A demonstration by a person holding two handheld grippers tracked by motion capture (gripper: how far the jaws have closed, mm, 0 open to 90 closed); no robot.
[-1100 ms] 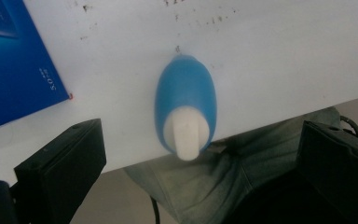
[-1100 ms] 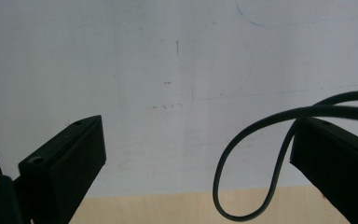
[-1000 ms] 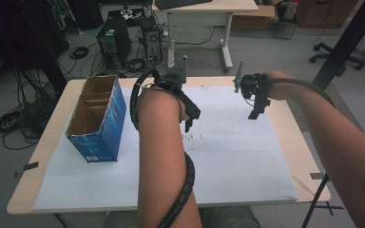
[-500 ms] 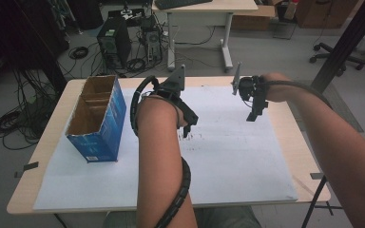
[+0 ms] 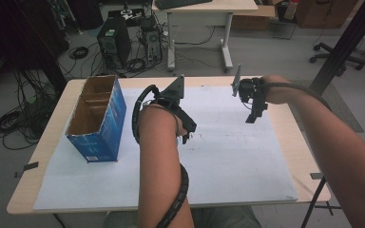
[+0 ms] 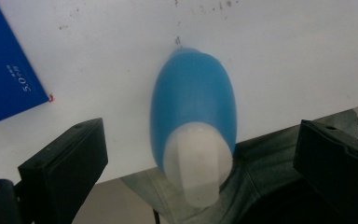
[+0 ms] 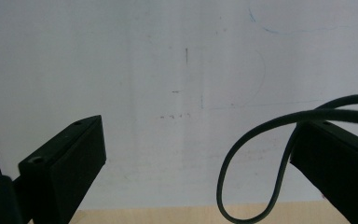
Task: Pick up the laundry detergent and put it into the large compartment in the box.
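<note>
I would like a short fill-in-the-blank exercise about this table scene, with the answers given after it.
1. The open cardboard box with blue sides stands at the ____ side of the table in the high view.
2. In the left gripper view, a blue bottle lies on ____ paper.
3. The jaws of the right gripper stand ____, with nothing between them.

Answers: left; white; open

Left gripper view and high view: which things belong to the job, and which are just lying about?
Probably the job: left tool, open over the blue oval bottle; right tool, open over the white paper.
Lying about: blue box, computer tower, floor cables.
</note>
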